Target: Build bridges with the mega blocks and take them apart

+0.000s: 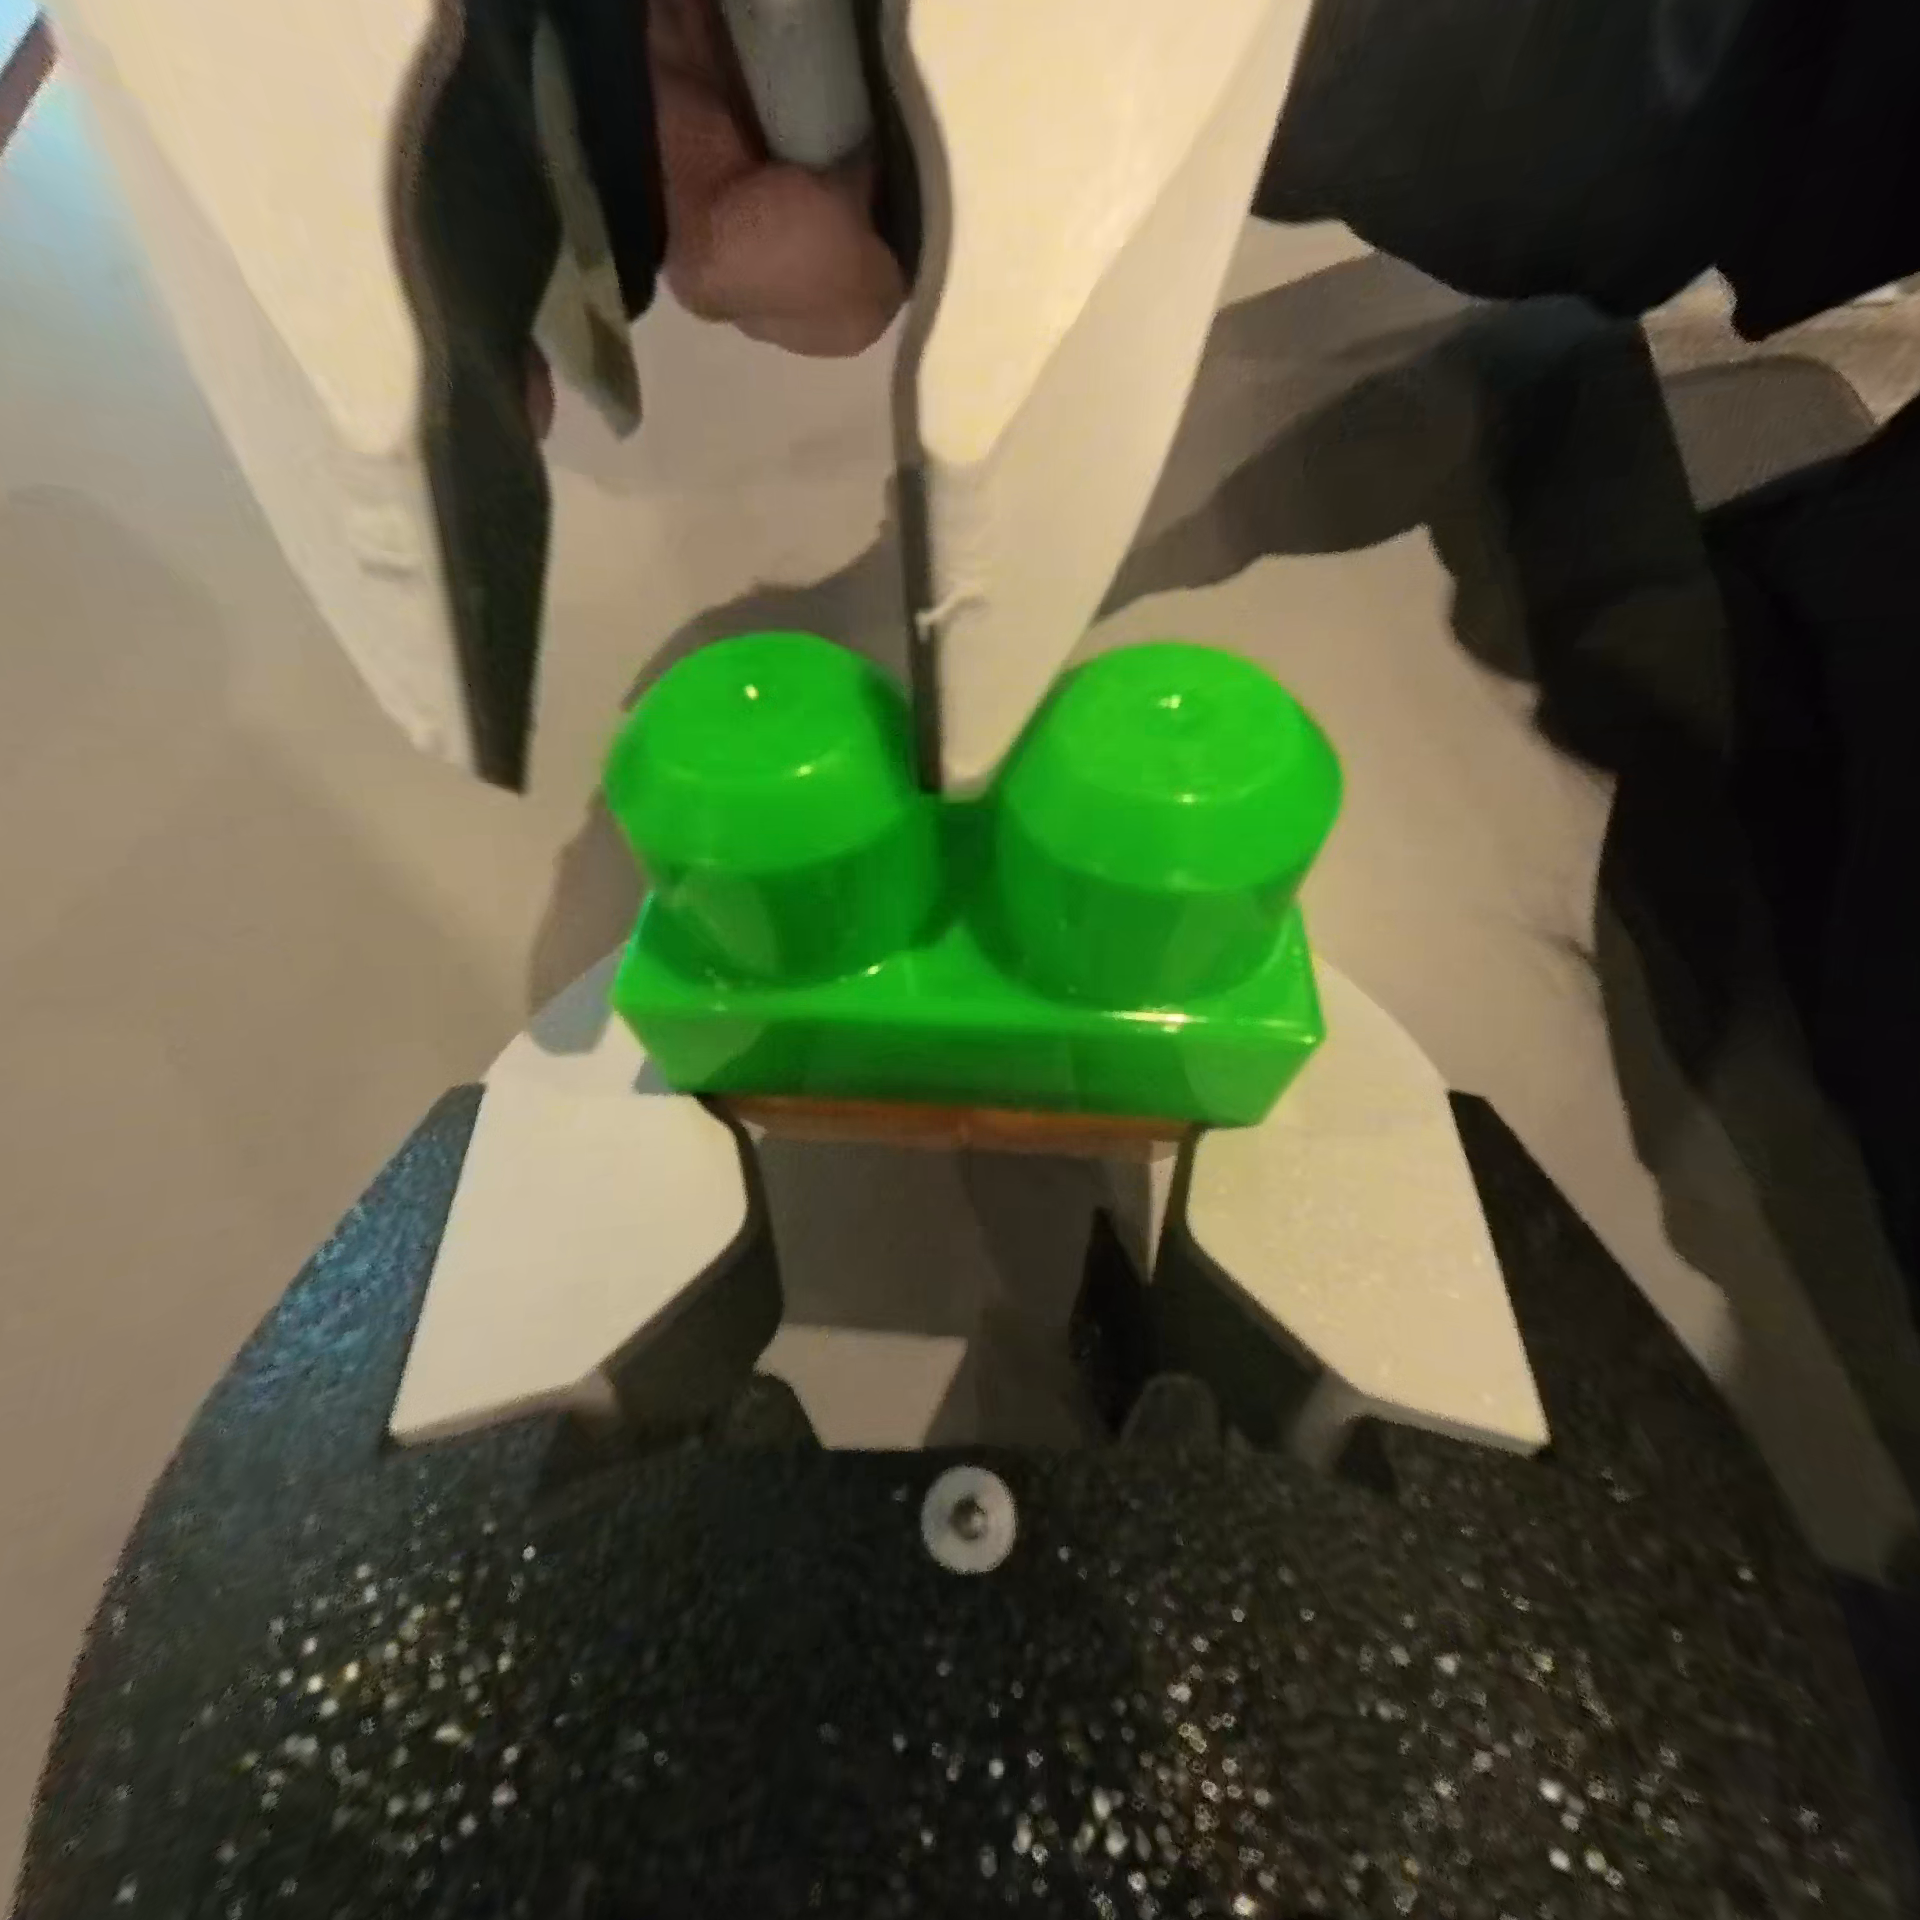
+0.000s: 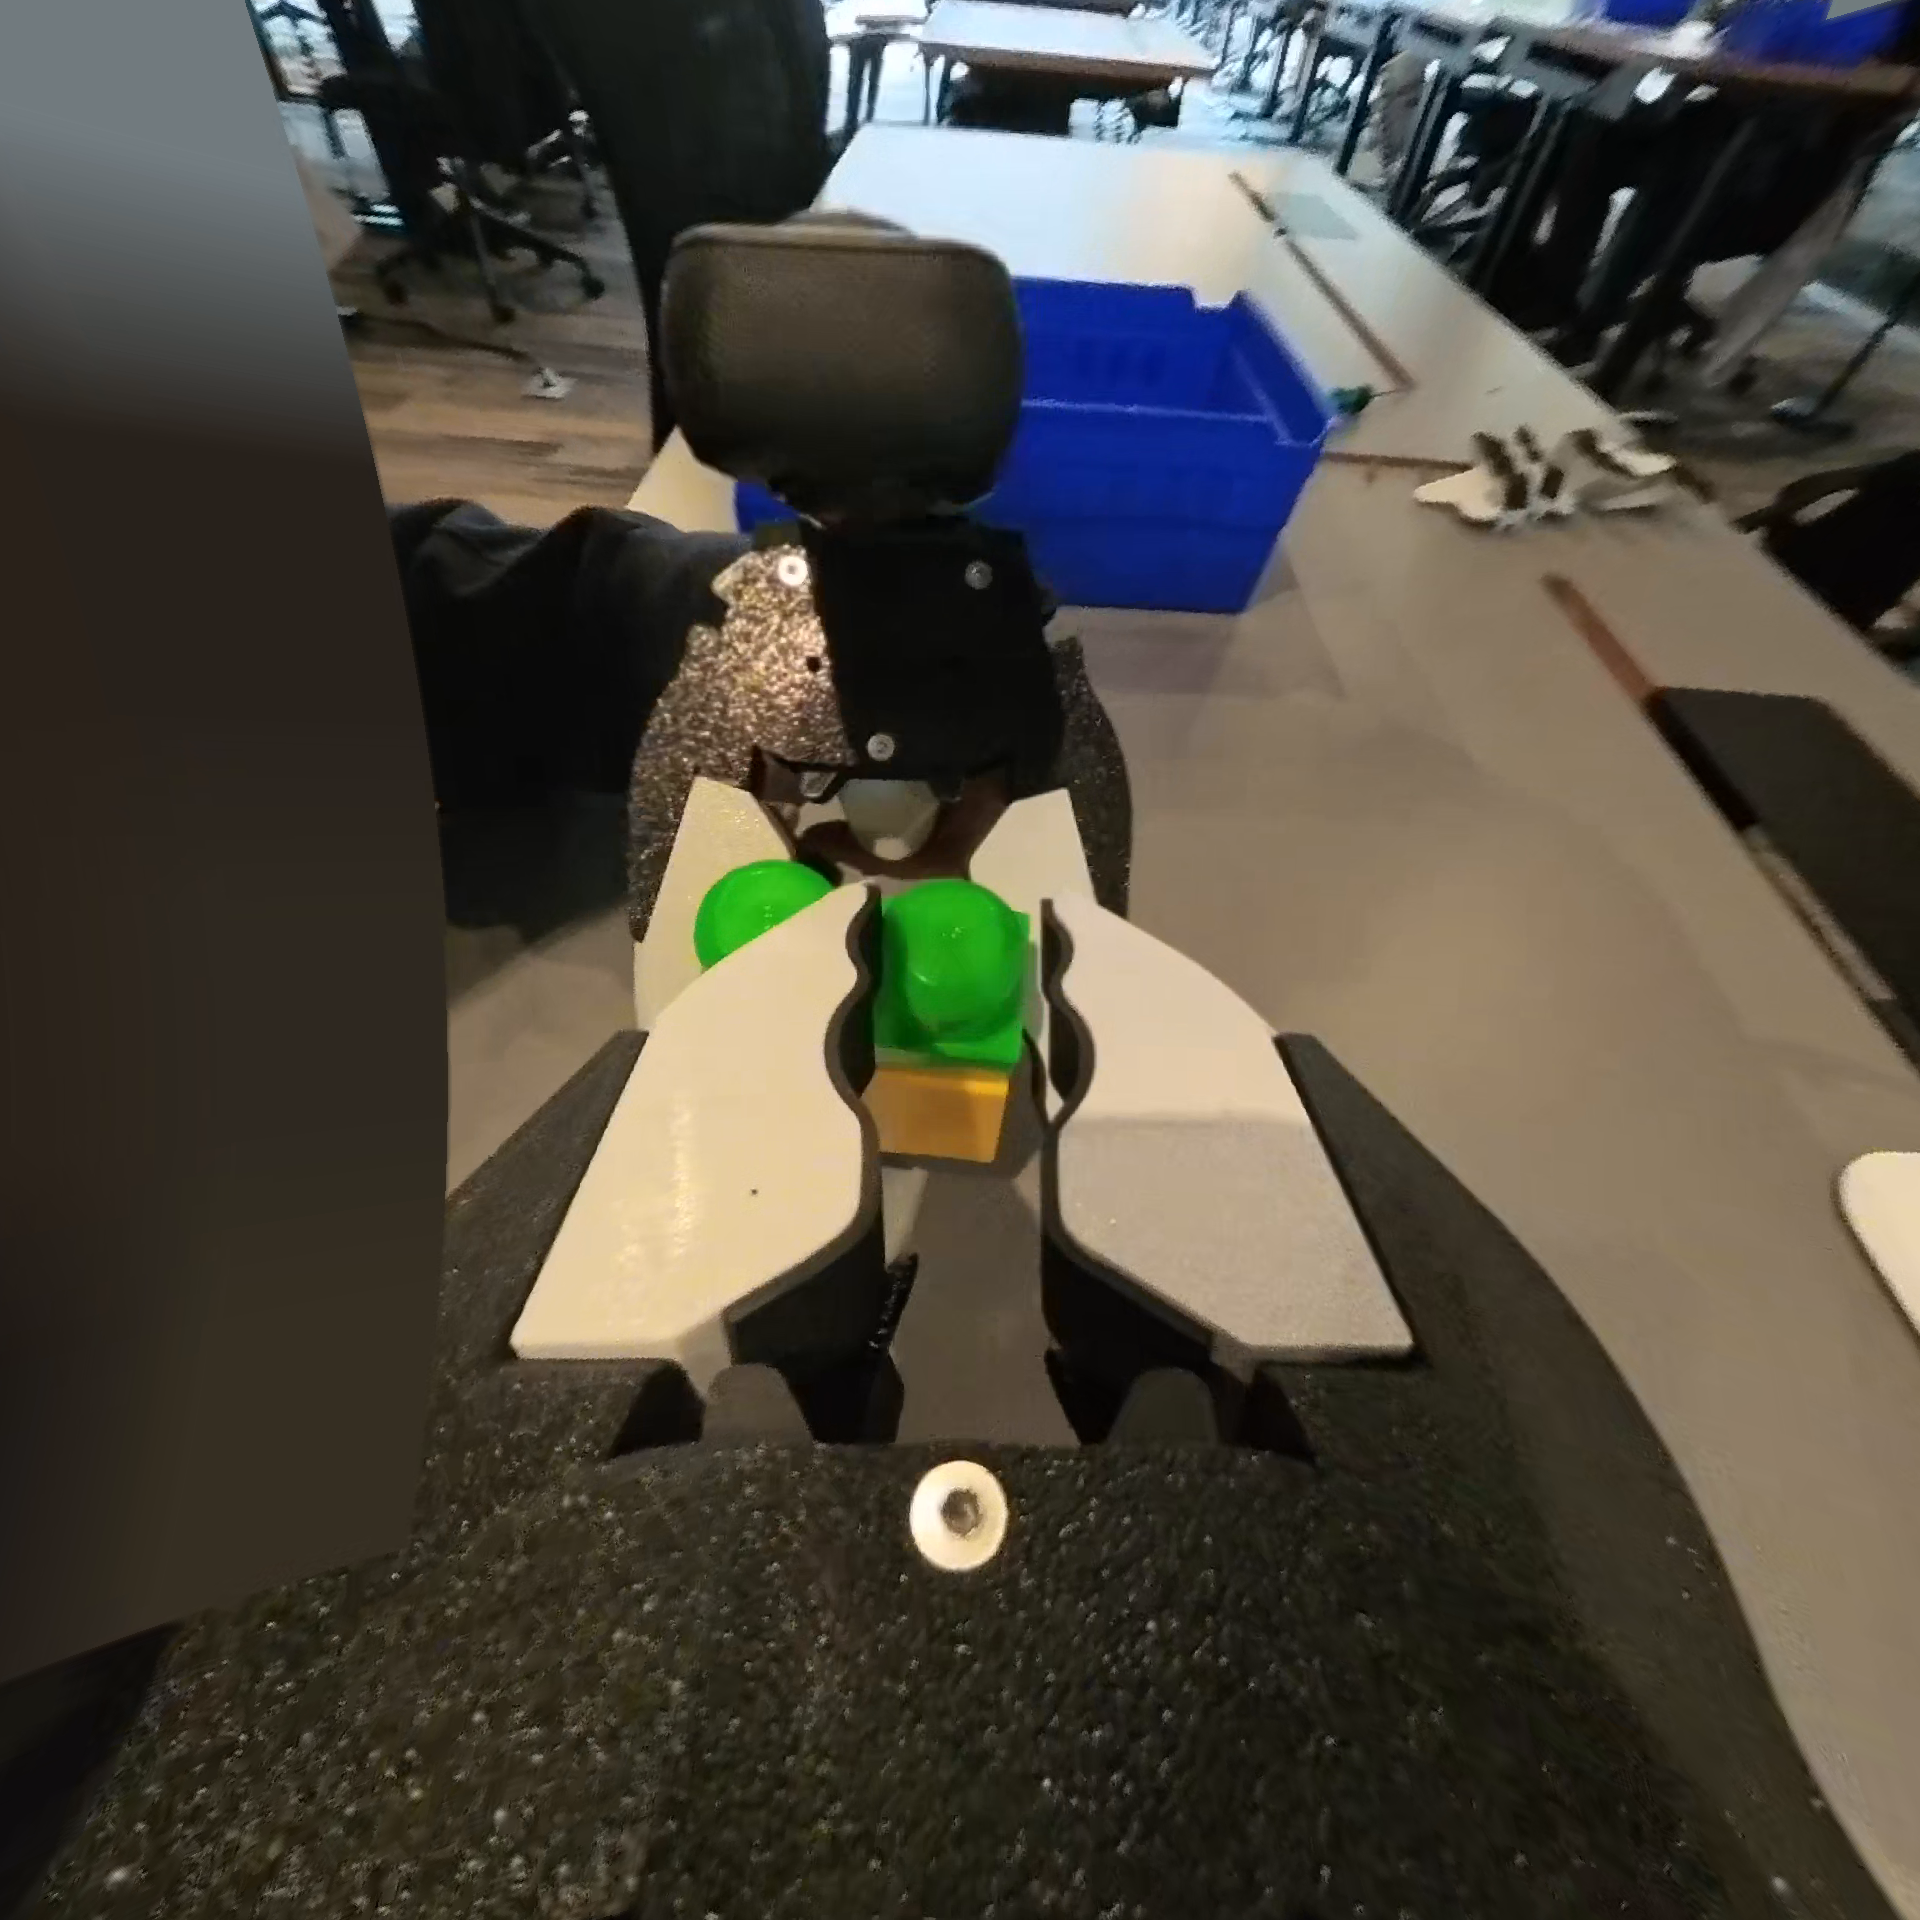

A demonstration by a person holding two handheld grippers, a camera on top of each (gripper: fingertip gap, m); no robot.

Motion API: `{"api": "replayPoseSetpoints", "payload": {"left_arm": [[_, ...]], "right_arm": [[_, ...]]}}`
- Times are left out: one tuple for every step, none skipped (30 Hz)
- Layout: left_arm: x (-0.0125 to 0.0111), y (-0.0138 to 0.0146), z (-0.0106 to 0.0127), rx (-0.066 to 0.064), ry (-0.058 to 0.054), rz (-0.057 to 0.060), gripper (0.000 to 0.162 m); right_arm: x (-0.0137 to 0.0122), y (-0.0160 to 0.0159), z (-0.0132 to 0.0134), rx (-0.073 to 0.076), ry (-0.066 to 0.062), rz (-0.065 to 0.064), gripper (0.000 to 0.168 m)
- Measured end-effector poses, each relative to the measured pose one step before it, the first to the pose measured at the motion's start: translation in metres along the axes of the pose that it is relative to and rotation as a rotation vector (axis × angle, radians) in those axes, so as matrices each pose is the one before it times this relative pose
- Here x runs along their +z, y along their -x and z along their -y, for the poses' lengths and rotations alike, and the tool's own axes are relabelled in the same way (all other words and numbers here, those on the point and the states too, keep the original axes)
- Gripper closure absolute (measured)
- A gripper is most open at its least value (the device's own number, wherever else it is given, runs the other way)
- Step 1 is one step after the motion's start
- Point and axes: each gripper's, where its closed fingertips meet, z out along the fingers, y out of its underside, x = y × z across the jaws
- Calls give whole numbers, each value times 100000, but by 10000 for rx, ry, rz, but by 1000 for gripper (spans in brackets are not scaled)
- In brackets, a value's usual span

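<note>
A green two-stud block [image 1: 966,894] sits pressed on a yellow block [image 1: 966,1122]. My left gripper [image 1: 956,1138] is shut on the yellow block, and the green block hides its fingertips. My right gripper [image 1: 717,774] comes in from the opposite side and is open. One of its fingers stands between the two studs and the other stands apart outside the left stud. In the right wrist view the right gripper [image 2: 956,904] straddles one end of the green block [image 2: 951,966] above the yellow block [image 2: 940,1117]. A small gap shows on the right side.
The stack is held over a grey table [image 2: 1351,935]. A blue bin [image 2: 1143,468] stands behind, with white scattered pieces [image 2: 1538,478] far right and a black pad [image 2: 1818,790] at the right edge. A person's dark sleeve [image 1: 1714,727] fills the right of the left wrist view. One gripper's finger ends stand about 8 cm off the other's.
</note>
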Motion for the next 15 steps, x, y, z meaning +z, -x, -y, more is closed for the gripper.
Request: {"api": "replayPoseSetpoints", "payload": {"left_arm": [[128, -39, -145, 8, 61, -43, 73], [98, -16, -105, -26, 23, -31, 73], [89, -39, -100, -30, 6, -42, 73], [80, -32, -111, -23, 12, -34, 73], [91, -9, -138, -24, 45, -17, 73], [99, -5, -207, -37, 99, -9, 73], [109, 7, -215, -43, 125, -14, 73], [102, -2, -178, -21, 103, -15, 73], [90, 19, -131, -19, 100, 8, 73], [100, 36, -164, -6, 127, 16, 74], [129, -4, -89, 38, 96, 1, 74], [97, -82, 186, 45, -59, -42, 73], [52, -138, 327, 17, -133, -79, 74], [92, -43, 140, 31, -22, -26, 73], [105, 65, -38, 28, 43, 40, 73]], "right_arm": [[41, 142, -213, 103, 163, 169, 142], [48, 52, -164, 66, 134, 63, 144], [52, 2, -129, -2, 128, -16, 144], [59, -8, -124, -10, 139, -45, 144], [57, 2, -178, -7, 186, -51, 144], [59, -44, -230, 2, 246, -84, 145], [46, -28, -220, 27, 259, -83, 145], [31, 7, -150, -2, 222, -63, 146], [8, -69, -105, 17, 213, -108, 147], [-20, -121, 26, 10, 130, -137, 155], [-68, 7, 297, -126, -65, -64, 168], [125, -4, -96, -91, 179, -74, 168], [216, 51, -100, -14, 155, -32, 168], [193, 105, -26, -27, 87, 4, 168], [107, -7, -132, -96, 129, -69, 168]]}}
